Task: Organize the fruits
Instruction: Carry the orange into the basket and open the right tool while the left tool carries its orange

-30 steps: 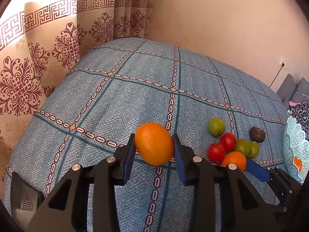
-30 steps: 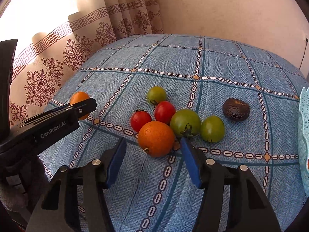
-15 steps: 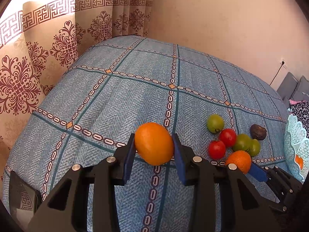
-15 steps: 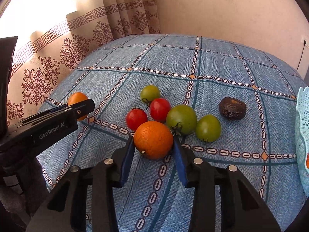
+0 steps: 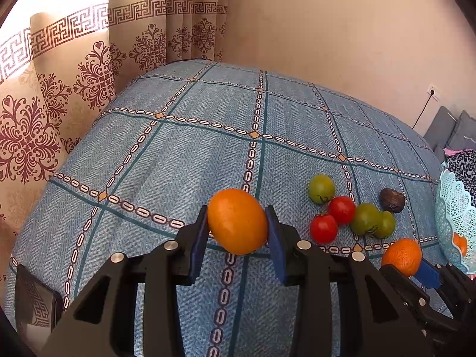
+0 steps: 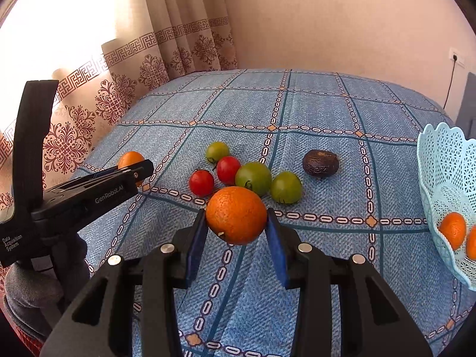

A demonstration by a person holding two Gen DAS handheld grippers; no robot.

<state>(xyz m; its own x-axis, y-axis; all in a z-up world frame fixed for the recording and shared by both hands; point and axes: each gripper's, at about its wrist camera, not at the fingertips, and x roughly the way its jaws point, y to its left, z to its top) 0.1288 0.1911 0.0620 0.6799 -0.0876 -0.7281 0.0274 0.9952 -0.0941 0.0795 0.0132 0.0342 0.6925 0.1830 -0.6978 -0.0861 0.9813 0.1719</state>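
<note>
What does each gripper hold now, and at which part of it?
The left gripper clamps a smooth orange fruit across its sides. The right gripper clamps a rough-skinned orange across its sides.

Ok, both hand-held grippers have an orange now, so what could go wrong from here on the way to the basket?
1. The right hand-held gripper pinches its orange only at the fingertips; a quick swing could drop it.
2. A dropped orange might scatter the red tomatoes and green tomatoes clustered just beyond it.
3. The blue basket already holds oranges, and the left hand-held gripper must cross the right one's side with its orange; they could collide.
</note>
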